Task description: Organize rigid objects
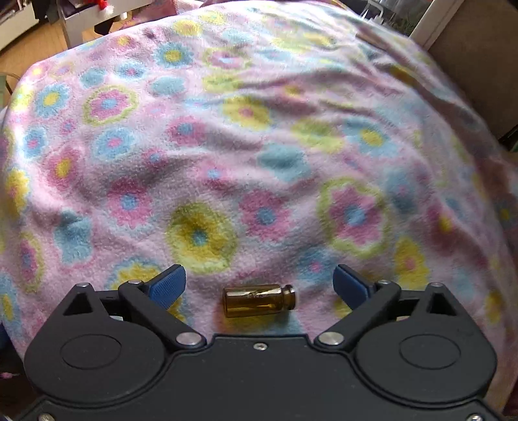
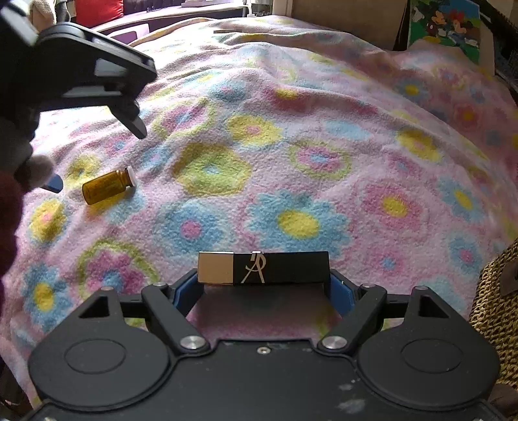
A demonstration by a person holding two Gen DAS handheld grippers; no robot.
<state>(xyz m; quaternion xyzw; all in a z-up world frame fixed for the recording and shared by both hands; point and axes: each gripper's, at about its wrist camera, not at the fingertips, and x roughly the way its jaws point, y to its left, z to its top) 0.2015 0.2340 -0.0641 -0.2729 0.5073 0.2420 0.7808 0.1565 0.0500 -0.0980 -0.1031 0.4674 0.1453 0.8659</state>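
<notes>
A small amber glass vial point(image 1: 259, 299) lies on its side on the flowered fleece blanket point(image 1: 259, 145), its neck pointing right. My left gripper point(image 1: 259, 278) is open, with the blue pads point(image 1: 168, 288) well clear of the vial on either side. The right wrist view shows the same vial point(image 2: 108, 187) with a white cap, below the left gripper point(image 2: 97, 155) at the far left. My right gripper point(image 2: 264, 275) is shut on a flat black box point(image 2: 278, 267) with a gold end and a gold logo, held crosswise above the blanket.
A woven basket point(image 2: 495, 298) stands at the right edge. A colourful picture point(image 2: 443, 26) and a brown board point(image 1: 476, 64) lean at the back right. A person's gloved hand point(image 2: 32, 168) holds the left gripper. The blanket is rumpled.
</notes>
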